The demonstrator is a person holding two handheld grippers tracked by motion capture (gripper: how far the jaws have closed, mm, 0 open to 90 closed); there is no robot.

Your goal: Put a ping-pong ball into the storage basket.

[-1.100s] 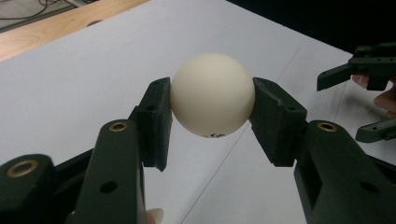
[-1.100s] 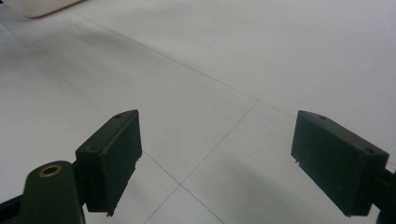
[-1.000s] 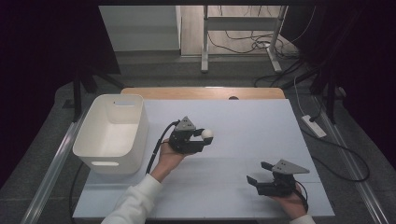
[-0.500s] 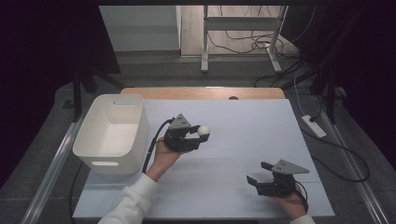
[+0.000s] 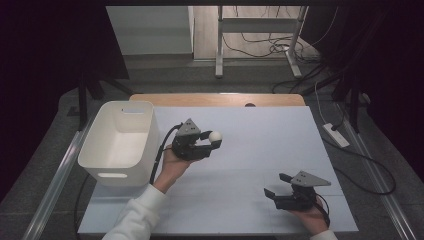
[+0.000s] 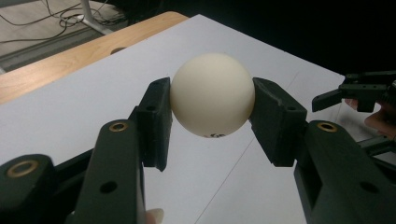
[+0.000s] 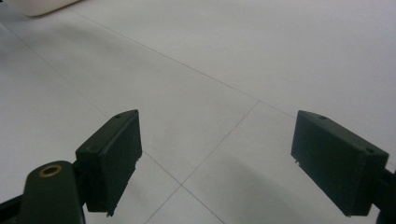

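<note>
Ball: a small white ball, like a ping-pong ball. It is up off the table, near the middle, a bit to the left.
Ball marks: there is a tiny dark print low on the ball, too small to read.
Left gripper: the left gripper pinches the ball. One black jaw presses on each side of it. The jaws point to the right in the high view.
Left hand: the person's hand holds that gripper from below. A white sleeve comes in from the near edge.
Bin: a white plastic bin sits on the left side of the table, just beside the left hand. I see nothing in it.
Right gripper: the right gripper is near the right corner, well apart from the ball. Its jaws are spread wide with nothing between them.
Table: the white table top has thin lines on it. A wooden edge shows at the far side.
Done: the ball is picked up and held tight.
Left to do: I think the ball goes into the bin next. It is not over the bin yet, so the hand must carry it left and then let go.
</note>
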